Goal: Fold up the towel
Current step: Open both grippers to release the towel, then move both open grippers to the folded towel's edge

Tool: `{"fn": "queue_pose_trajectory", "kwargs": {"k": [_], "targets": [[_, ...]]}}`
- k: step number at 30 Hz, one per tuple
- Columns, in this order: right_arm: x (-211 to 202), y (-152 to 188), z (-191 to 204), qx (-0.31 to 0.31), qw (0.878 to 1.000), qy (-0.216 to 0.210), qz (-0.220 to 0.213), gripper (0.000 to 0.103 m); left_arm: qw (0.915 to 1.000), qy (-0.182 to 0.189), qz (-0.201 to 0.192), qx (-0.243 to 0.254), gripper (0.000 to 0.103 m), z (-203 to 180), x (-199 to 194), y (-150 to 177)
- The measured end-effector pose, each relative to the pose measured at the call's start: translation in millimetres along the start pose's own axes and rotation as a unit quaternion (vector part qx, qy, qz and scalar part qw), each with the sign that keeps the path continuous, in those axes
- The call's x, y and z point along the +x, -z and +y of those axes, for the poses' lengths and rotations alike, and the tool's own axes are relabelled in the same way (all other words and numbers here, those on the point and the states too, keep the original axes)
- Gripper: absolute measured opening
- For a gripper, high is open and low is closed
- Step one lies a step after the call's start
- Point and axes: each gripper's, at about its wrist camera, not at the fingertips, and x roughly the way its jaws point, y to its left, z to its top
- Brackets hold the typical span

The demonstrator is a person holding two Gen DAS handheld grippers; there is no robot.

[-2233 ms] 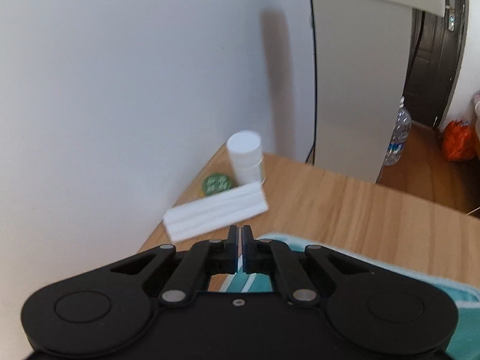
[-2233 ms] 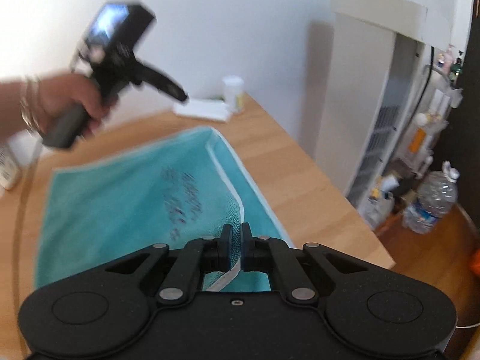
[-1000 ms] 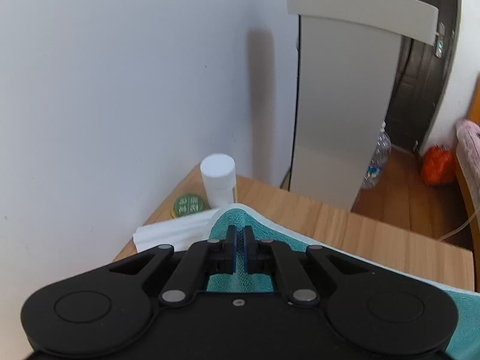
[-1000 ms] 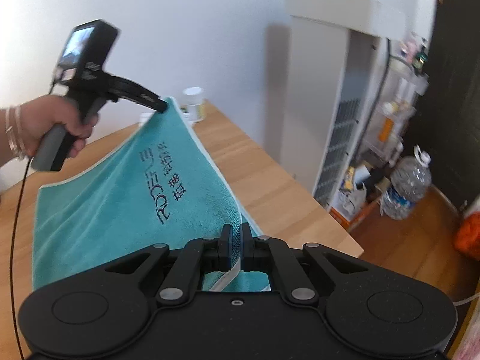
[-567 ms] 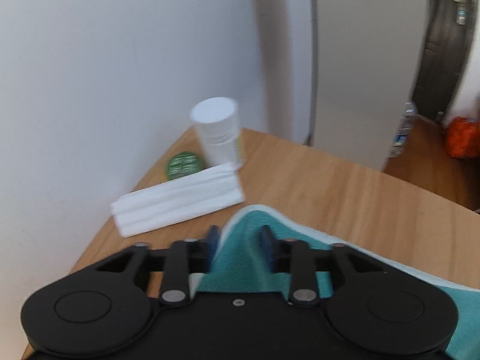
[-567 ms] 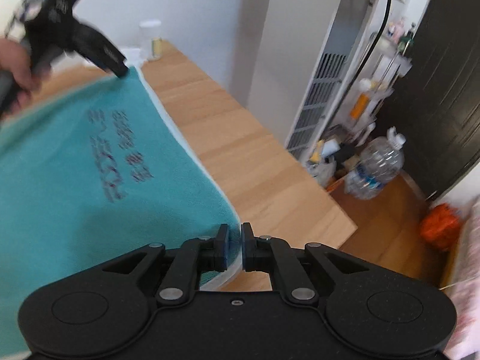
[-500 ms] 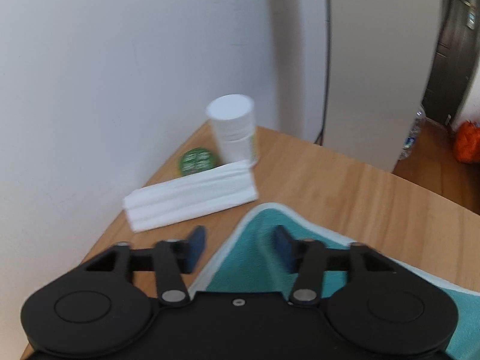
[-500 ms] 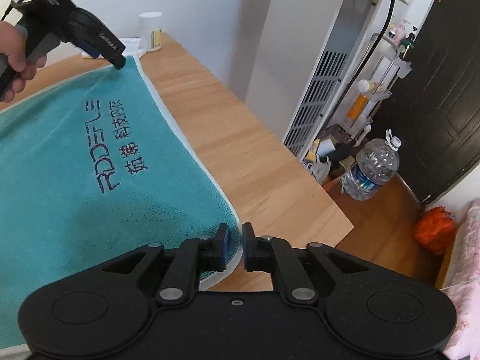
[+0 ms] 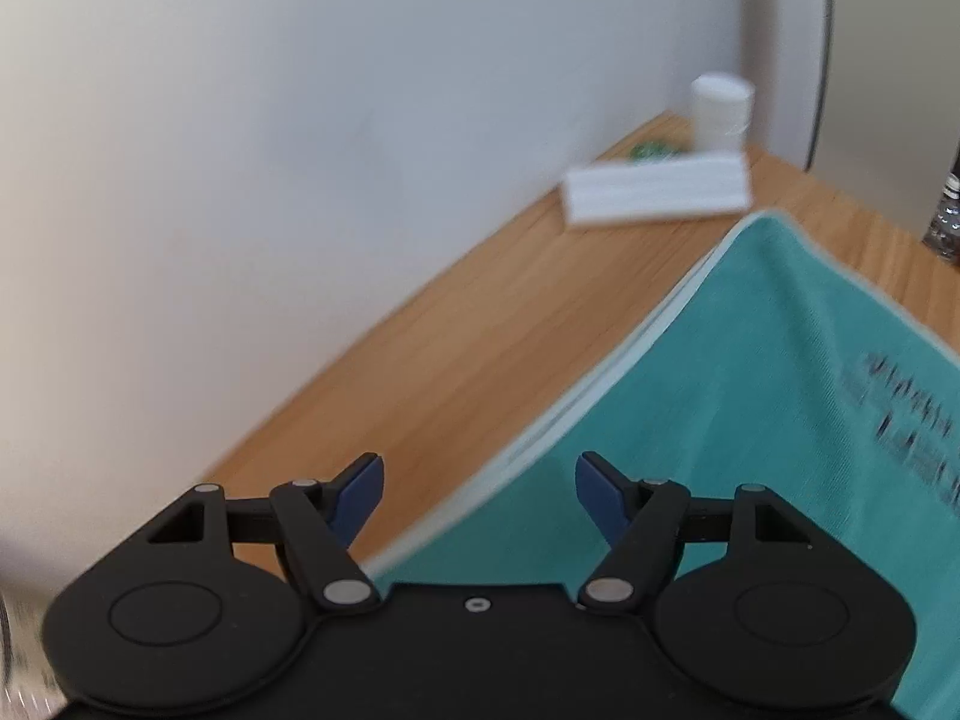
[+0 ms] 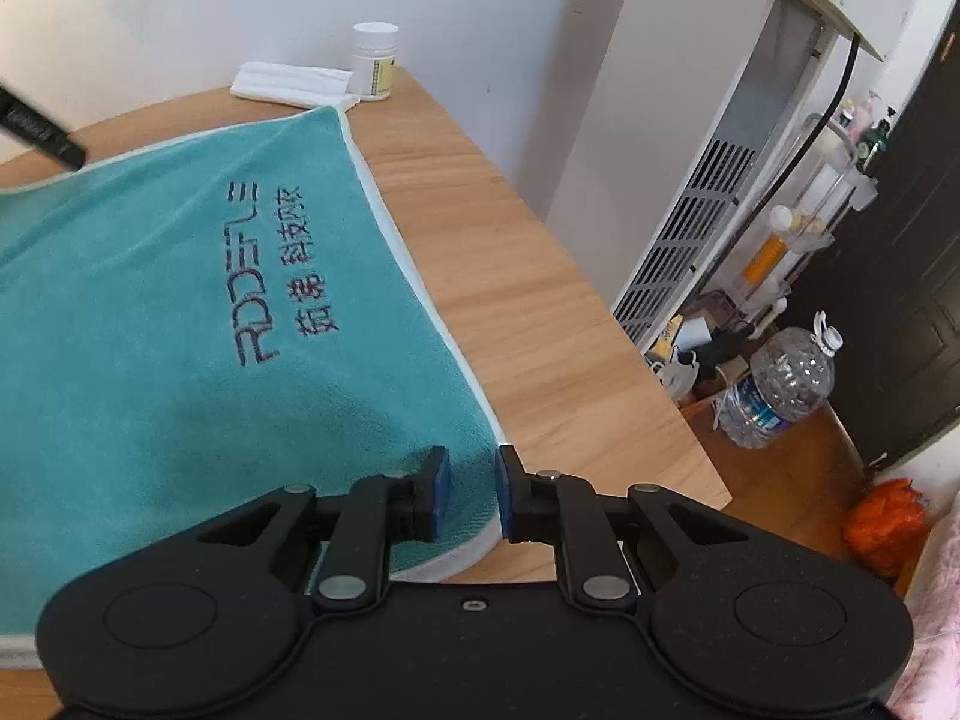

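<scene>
- The towel, teal with a pale border and dark lettering facing up, lies flat on the table; two stacked border lines along its far edge in the left wrist view suggest it is already doubled over once.
- Its far corner lies just beside a folded white cloth, with a white bottle next to that by the wall.
- The right gripper sits over the near right corner of the towel, jaws a narrow gap apart; the corner lies between and under them, and nothing appears pinched.
- The left gripper hovers over the towel's far edge with jaws spread wide, holding nothing; that view is blurred.
- Judging by this, one fold is laid down and both corners are let go. What is left is probably at least one more fold across, then squaring the edges.
- A water jug and an orange bag stand on the floor beyond the table, well clear of the work.
</scene>
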Motion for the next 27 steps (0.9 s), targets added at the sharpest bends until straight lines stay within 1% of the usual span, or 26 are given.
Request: {"fn": "queue_pose_trajectory", "kwargs": {"k": [2, 4, 5, 9, 13, 14, 16, 18, 19, 21, 22, 25, 27], "targets": [[-1, -1, 0, -0.019, 1.0, 0.005, 0.008, 0.018, 0.9999, -0.007, 0.007, -0.009, 0.072, 8, 6, 10], [0, -4, -2, -0.023, 1.0, 0.002, 0.014, 0.018, 0.9997, 0.001, -0.003, -0.023, 0.072, 16, 10, 14], [1, -5, -3, -0.025, 1.0, 0.002, 0.018, 0.018, 0.9996, -0.003, -0.004, -0.028, 0.072, 20, 11, 14], [6, -5, -8, -0.019, 0.999, -0.002, 0.028, 0.018, 0.9989, -0.035, -0.001, -0.032, 0.072, 28, 17, 12], [11, -9, -7, -0.02, 0.999, 0.0, 0.038, 0.018, 0.9983, -0.023, 0.006, -0.053, 0.072, 36, 16, 13], [10, -13, -7, -0.022, 0.999, 0.001, 0.039, 0.018, 0.9982, -0.025, 0.007, -0.053, 0.072, 38, 16, 13], [2, -28, -5, -0.02, 1.0, -0.002, 0.018, 0.018, 0.9983, -0.023, 0.009, -0.054, 0.067, 40, 12, 12], [-6, -41, -2, -0.016, 1.0, -0.009, -0.006, 0.018, 0.9978, -0.007, 0.003, -0.065, 0.067, 42, 5, 12], [-6, -47, -1, -0.013, 1.0, -0.024, -0.012, 0.018, 0.9975, -0.001, 0.0, -0.07, 0.067, 42, 1, 11], [-2, -75, 10, -0.001, 0.995, -0.092, -0.034, 0.018, 0.9973, 0.011, -0.006, -0.072, 0.068, 41, -6, 13], [8, -92, 21, -0.004, 0.991, -0.125, -0.044, 0.018, 0.9975, 0.013, -0.007, -0.069, 0.068, 39, -7, 14], [34, -119, 46, -0.019, 0.982, -0.182, -0.056, 0.018, 0.9987, -0.005, 0.006, -0.05, 0.067, 31, 0, 16], [52, -130, 59, -0.033, 0.978, -0.202, -0.046, 0.018, 0.9984, -0.011, 0.015, -0.052, 0.067, 29, 9, 15]]}}
